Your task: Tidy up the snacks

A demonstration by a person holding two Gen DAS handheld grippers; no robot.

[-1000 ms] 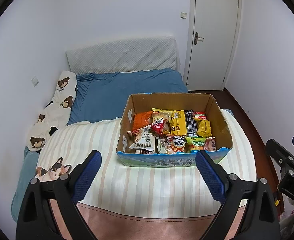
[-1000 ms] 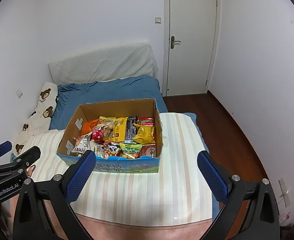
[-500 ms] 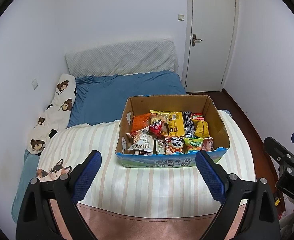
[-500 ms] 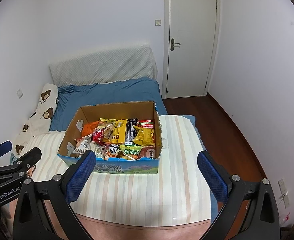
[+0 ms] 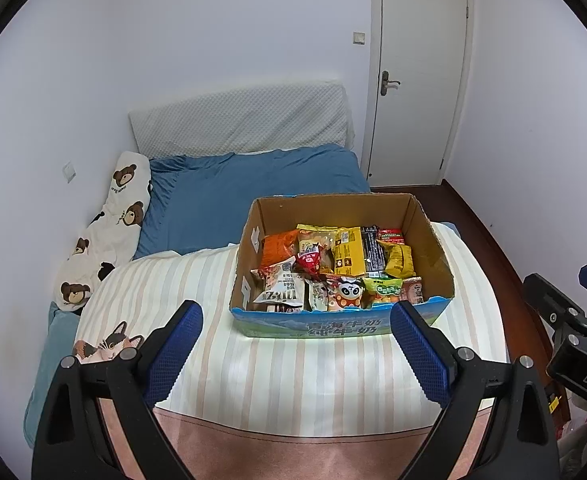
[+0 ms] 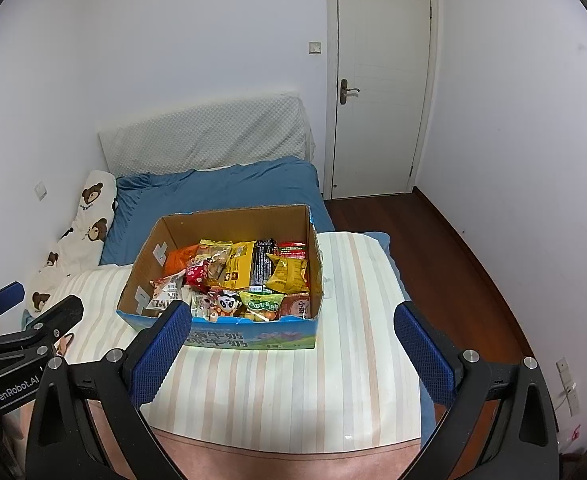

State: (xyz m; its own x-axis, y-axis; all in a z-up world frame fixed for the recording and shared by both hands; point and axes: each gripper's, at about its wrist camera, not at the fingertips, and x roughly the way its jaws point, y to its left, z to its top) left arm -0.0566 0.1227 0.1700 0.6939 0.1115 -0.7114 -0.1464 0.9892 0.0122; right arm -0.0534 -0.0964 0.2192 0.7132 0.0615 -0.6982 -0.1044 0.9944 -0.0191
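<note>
Left wrist view has my left tongs (image 5: 295,326) spread wide with nothing between the blue pads, held above the near part of the bed (image 5: 301,376), which wears a striped cover. Ahead of them sits the cardboard box (image 5: 343,326) of snacks, resting on the striped cover with its blue printed front wall toward me. Inside it the packets lie packed in together: an orange bag (image 5: 279,246) at the back left, a yellow packet (image 5: 347,256) near the middle, a panda-printed pack (image 5: 347,294) along the front, and a white pack (image 5: 283,290) at the front left. At the far right edge of this view my right tongs (image 5: 573,320) show only in part.

Right wrist view shows my right tongs (image 6: 291,328) equally wide apart and empty, with the same box (image 6: 253,338) just beyond the left pad and well apart from the right one. My left tongs (image 6: 13,320) peek in at the left edge. Behind the box lie a blue sheet (image 6: 221,196), a bear-print pillow (image 6: 87,216) along the wall, and a white door (image 6: 381,92) that is shut.
</note>
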